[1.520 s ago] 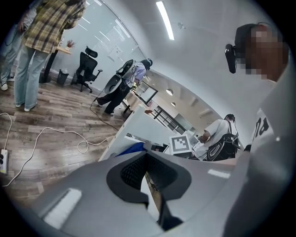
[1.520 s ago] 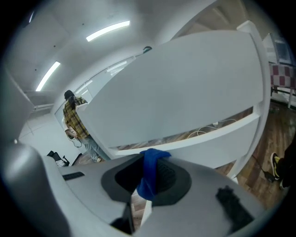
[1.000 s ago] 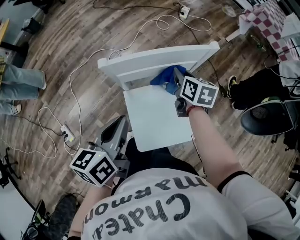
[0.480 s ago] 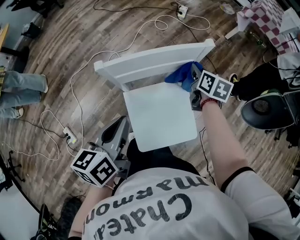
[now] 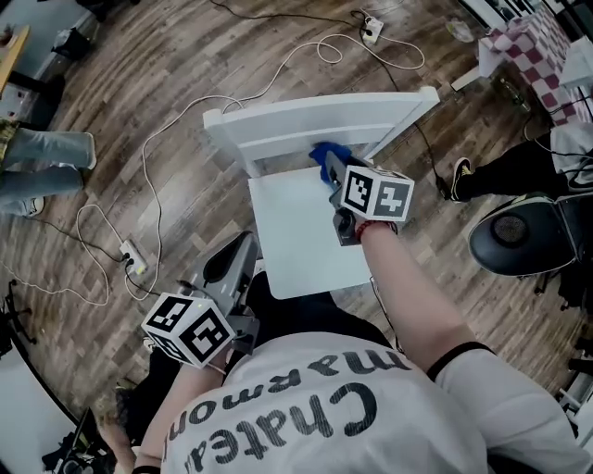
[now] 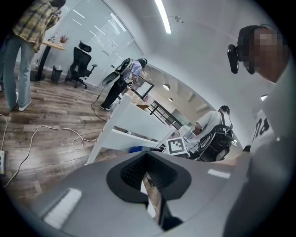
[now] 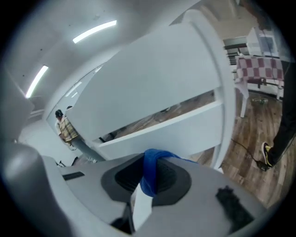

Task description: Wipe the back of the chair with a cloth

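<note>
Grey-brown wood plank floor (image 5: 120, 111) runs through the whole room. Going off the table with the checkered cloth (image 5: 530, 51): a black office chair (image 5: 519, 243) sits near it, and a white power strip (image 5: 372, 28) lies to its left in the head view. White cable (image 5: 278, 72) loops away from there toward a second strip (image 5: 132, 262) well apart. Long light strips (image 6: 163, 16) run along the white ceiling.

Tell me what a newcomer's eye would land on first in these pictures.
The white chair at the centre of the head view stands out against the dark wooden floor. The right gripper holds a bright blue cloth at its backrest, jaws shut on the cloth. The left gripper hangs shut and empty near the seat's front left corner, and white cables snake across the floor left of the chair.
</note>
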